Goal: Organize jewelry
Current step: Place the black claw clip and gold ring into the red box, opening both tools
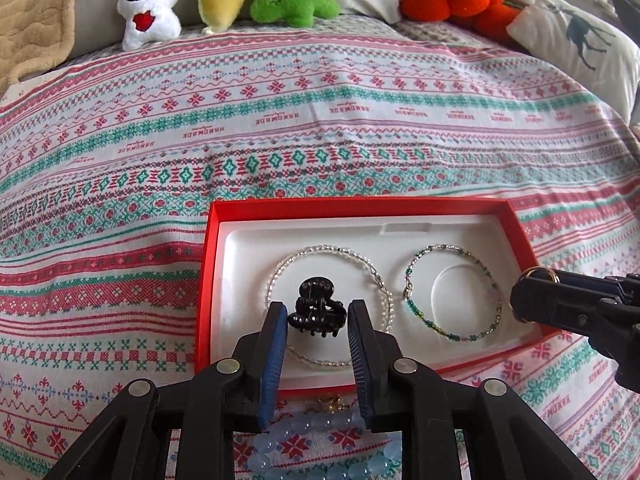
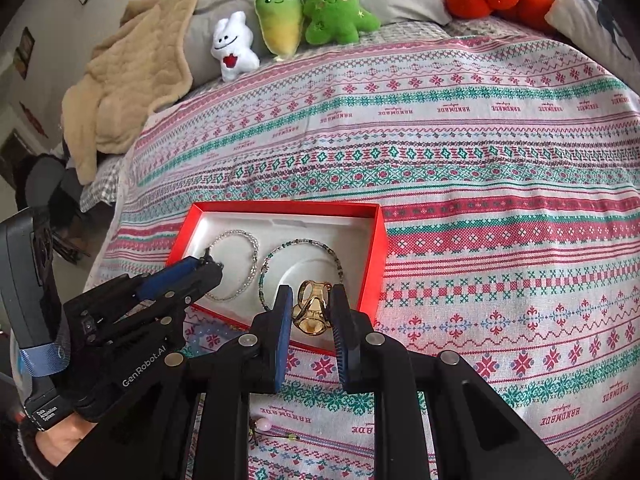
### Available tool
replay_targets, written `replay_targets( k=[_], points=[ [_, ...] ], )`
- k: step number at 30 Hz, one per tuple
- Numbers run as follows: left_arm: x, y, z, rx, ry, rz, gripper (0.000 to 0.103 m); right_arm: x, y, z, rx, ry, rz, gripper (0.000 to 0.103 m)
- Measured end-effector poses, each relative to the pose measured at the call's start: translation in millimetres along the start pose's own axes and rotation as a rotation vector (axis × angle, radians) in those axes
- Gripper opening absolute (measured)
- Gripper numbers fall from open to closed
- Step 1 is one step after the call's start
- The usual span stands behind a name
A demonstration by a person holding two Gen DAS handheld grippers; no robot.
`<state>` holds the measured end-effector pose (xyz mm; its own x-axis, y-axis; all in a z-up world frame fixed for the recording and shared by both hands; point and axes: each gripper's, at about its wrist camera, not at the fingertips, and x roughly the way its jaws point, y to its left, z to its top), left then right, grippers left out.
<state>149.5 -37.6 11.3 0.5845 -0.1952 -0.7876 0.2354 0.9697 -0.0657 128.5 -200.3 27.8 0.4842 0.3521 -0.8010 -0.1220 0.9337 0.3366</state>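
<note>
A red box (image 1: 208,280) with a white insert lies on the patterned bedspread. In it lie a clear bead bracelet (image 1: 276,276) and a green bead bracelet (image 1: 496,304). A black claw clip (image 1: 316,308) sits inside the clear bracelet's ring, between the fingers of my left gripper (image 1: 318,316). The pads stand just off the clip, so that gripper is open. My right gripper (image 2: 310,300) is shut on an amber claw clip (image 2: 312,312) above the box's near right corner (image 2: 372,256). In the left wrist view the right gripper (image 1: 524,296) shows at the right edge.
A blue bead bracelet (image 1: 280,432) lies on the bedspread just in front of the box. A small pink bead piece (image 2: 266,424) lies nearer still. Plush toys (image 2: 280,20), pillows and a beige blanket (image 2: 128,92) line the far side of the bed.
</note>
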Motion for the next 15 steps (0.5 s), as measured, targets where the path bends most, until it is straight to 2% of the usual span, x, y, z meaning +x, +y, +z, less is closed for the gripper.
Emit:
replay_targets(
  k=[3, 15],
  points=[
    [-1.7, -2.7, -0.8, 0.013, 0.002, 0.012, 0.039, 1.2, -0.5, 0.5, -0.006, 0.001, -0.004, 0.02],
    [-29.7, 2.0, -8.1, 0.013, 0.007, 0.032, 0.052, 10.8, 8.9, 3.6, -0.067, -0.007, -0.077, 0.02]
  ],
)
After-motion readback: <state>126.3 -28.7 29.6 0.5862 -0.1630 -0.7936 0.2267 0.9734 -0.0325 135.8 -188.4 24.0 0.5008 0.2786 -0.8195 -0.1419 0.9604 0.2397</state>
